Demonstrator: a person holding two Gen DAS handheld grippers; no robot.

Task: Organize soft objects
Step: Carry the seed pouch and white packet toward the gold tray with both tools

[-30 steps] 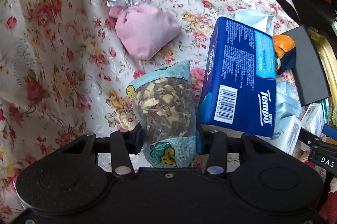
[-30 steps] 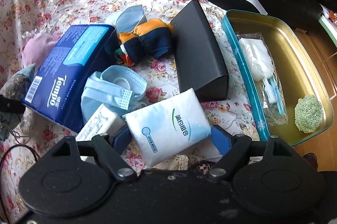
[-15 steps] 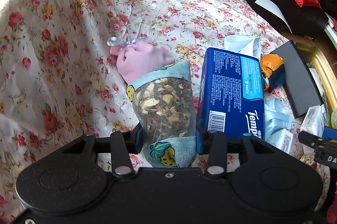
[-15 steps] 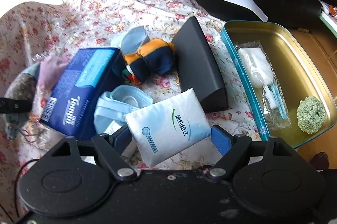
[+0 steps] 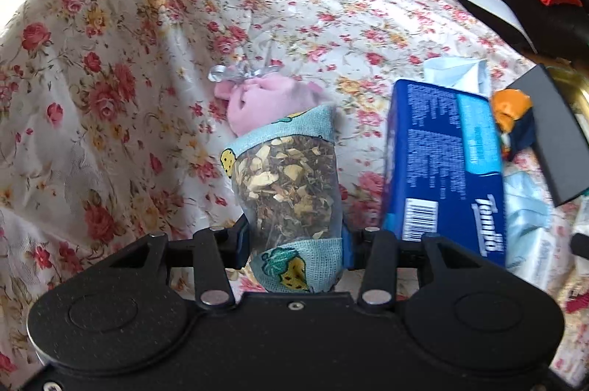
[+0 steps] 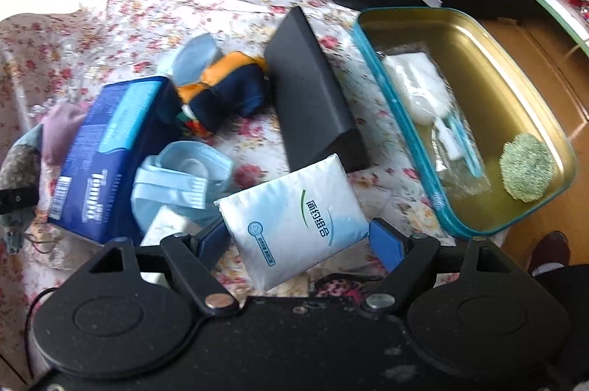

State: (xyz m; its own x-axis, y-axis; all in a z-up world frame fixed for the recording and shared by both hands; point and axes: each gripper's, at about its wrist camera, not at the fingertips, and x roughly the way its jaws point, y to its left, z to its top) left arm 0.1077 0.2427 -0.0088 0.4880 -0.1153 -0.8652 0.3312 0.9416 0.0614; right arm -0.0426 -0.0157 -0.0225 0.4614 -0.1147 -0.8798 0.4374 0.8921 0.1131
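Left claw [image 5: 292, 240] was clamped on a mesh sachet [image 5: 285, 186] of dried herbs with blue printed cloth ends, held upright above the floral cloth [image 5: 110, 78]. Behind the sachet, a pink drawstring pouch [image 5: 257, 104] with a silver ribbon lay on the cloth. To the right stood a blue Tempo tissue pack [image 5: 445, 170], tilted on edge.

Right claw [image 6: 300, 242] gripped a white tissue packet [image 6: 294, 218] with Chinese lettering, lifted clear of the clutter. Under and beyond it on the cloth-covered counter: light-blue face masks [image 6: 180, 177] touching the Tempo pack, an orange-and-navy fabric bundle [image 6: 224, 92] just beside a black triangular case [image 6: 309, 96]. Right of the case sat an open gold tin [image 6: 515, 67] with a teal rim, holding a clear bag of white items [image 6: 423, 92] and a green fuzzy ball [image 6: 526, 166]. The sachet showed at the far left edge of the right wrist view, blurred.
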